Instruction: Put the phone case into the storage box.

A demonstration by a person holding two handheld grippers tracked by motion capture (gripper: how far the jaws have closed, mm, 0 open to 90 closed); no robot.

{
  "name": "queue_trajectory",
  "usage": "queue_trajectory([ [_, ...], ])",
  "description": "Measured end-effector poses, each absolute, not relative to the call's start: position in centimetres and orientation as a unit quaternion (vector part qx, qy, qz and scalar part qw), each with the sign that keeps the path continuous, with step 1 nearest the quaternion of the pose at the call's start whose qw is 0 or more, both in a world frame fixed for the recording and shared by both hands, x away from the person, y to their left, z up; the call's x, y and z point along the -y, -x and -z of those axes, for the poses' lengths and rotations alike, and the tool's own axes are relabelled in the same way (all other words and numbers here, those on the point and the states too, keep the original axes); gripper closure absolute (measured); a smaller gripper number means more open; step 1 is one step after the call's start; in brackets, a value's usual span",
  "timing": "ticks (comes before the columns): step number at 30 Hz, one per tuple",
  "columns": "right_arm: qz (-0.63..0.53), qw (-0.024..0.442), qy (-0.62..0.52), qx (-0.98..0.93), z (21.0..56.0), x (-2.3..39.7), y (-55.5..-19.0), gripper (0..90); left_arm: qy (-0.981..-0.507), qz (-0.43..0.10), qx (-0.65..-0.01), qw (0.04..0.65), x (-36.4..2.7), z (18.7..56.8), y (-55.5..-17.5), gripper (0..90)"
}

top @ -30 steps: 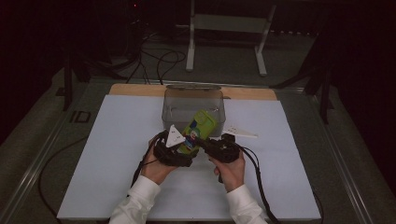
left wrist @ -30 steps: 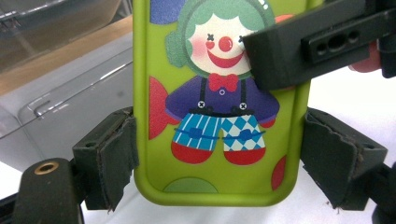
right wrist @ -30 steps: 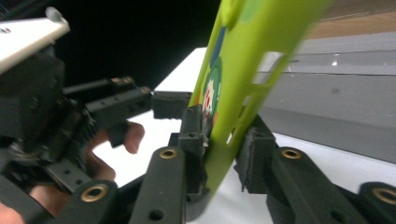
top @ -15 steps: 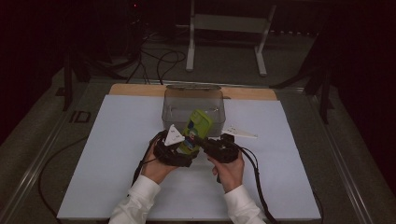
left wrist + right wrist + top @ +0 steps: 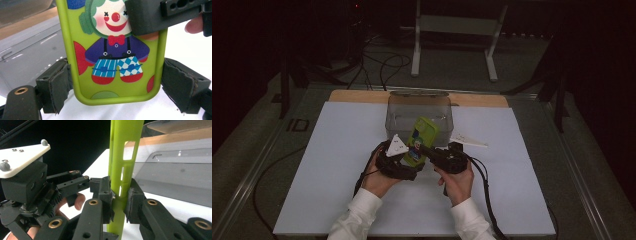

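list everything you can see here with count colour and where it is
phone case: 1, lime green with a clown picture, held up above the table middle, in front of the bin
bin: 1, clear plastic, far middle of the table
table: 1, white top with a wooden far edge
stand: 1, white, on the floor beyond the table
right gripper: 1, black, jaws pinching the case's thin edge
left gripper: 1, black, jaws just opening, either side of the case's lower end
hands: 2, white sleeves, near edge

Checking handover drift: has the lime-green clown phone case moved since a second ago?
No. In the high view the lime-green clown phone case stays tilted against the front wall of the clear plastic box, between both grippers as before.
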State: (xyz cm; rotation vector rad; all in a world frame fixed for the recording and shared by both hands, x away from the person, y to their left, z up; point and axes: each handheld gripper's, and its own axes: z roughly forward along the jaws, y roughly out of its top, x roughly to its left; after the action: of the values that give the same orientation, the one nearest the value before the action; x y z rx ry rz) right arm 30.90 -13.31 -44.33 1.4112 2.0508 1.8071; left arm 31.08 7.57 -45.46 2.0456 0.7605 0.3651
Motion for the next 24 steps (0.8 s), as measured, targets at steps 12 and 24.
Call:
queue_trajectory([
  [12,-0.589,0.037,-0.462,-0.663,44.17,13.31,-30.94,78.1,-0.828,-0.140,-0.302,0.451,-7.74,45.55,-30.89,13.1],
  [24,-0.581,0.046,-0.468,-0.664,43.84,13.76,-31.11,78.3,-0.828,-0.165,-0.300,0.444,-7.97,45.33,-30.52,3.5],
])
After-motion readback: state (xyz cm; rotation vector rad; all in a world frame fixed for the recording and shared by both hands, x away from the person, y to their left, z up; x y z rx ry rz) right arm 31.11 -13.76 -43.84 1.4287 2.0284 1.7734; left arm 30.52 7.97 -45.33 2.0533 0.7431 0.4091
